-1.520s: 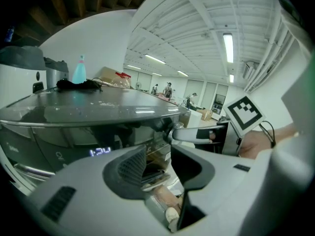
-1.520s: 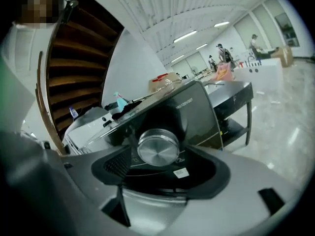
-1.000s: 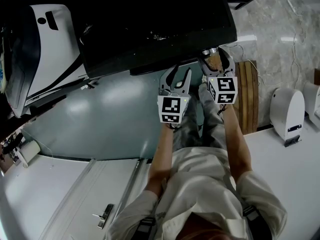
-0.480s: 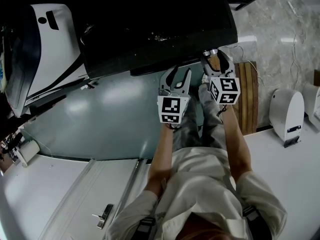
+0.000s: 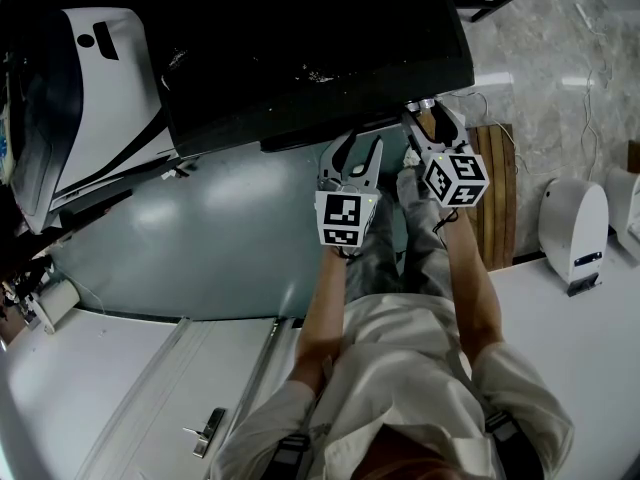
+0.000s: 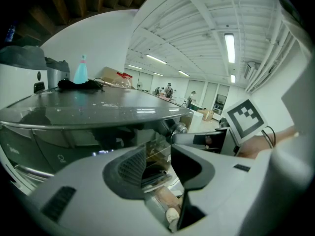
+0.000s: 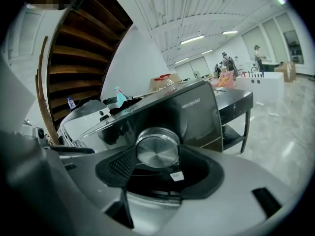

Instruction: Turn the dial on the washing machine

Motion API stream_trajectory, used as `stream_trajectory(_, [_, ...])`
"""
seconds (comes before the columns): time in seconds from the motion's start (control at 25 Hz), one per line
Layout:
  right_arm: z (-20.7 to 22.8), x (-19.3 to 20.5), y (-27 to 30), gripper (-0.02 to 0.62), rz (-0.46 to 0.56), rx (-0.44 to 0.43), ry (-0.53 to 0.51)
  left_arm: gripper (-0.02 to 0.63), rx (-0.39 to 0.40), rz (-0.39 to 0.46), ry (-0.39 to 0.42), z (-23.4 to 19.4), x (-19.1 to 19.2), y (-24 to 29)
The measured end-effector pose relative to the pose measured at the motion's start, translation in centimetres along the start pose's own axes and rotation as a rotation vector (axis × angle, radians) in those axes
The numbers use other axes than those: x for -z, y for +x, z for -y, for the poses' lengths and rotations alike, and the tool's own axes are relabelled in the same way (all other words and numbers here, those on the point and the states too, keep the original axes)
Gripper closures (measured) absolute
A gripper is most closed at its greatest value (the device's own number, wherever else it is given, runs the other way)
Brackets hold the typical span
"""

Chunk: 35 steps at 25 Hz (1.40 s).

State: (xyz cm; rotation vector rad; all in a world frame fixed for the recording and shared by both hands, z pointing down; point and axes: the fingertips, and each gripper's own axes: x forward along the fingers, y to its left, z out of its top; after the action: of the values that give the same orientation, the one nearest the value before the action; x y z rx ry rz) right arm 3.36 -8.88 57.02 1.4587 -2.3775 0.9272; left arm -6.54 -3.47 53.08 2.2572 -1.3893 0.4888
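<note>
The washing machine (image 5: pixel 300 48) is a dark grey box below me, its front top edge facing me. Its round silver dial (image 7: pixel 157 149) sits at the right end of that front, small in the head view (image 5: pixel 421 105). My right gripper (image 5: pixel 427 116) is shut on the dial, one dark pad against each side of it (image 7: pixel 156 156). My left gripper (image 5: pixel 351 156) hovers just left of it before the machine's front, open, with nothing between its fingers (image 6: pixel 158 161).
A white appliance (image 5: pixel 100 98) stands left of the machine. A slatted wooden board (image 5: pixel 497 188) and a white device (image 5: pixel 575 228) lie to the right. A teal bottle (image 6: pixel 80 70) and a dark cloth (image 6: pixel 78 84) rest on the machine's top.
The right gripper's jaws have drawn in around the dial, and its marker cube has rolled clockwise and shifted slightly right. The left gripper has stayed still.
</note>
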Motion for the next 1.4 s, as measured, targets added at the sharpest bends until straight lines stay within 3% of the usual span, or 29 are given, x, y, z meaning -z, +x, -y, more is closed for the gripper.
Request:
stream_trajectory(0.44, [0.16,0.13,-0.03,0.323,0.025,-0.051,0.150,0.443,0.003,0.001,0.009,0.31,-0.13,0.11])
stream_trajectory(0.96, [0.44,0.14,-0.08,0.324,0.070,-0.131,0.408,0.443,0.000,0.007,0.009,0.40,-0.58,0.03])
stream_trajectory(1.4, [0.52,0.22,-0.02,0.322,0.087,-0.173,0.531,0.443,-0.005,0.008,0.013,0.47,-0.94,-0.14])
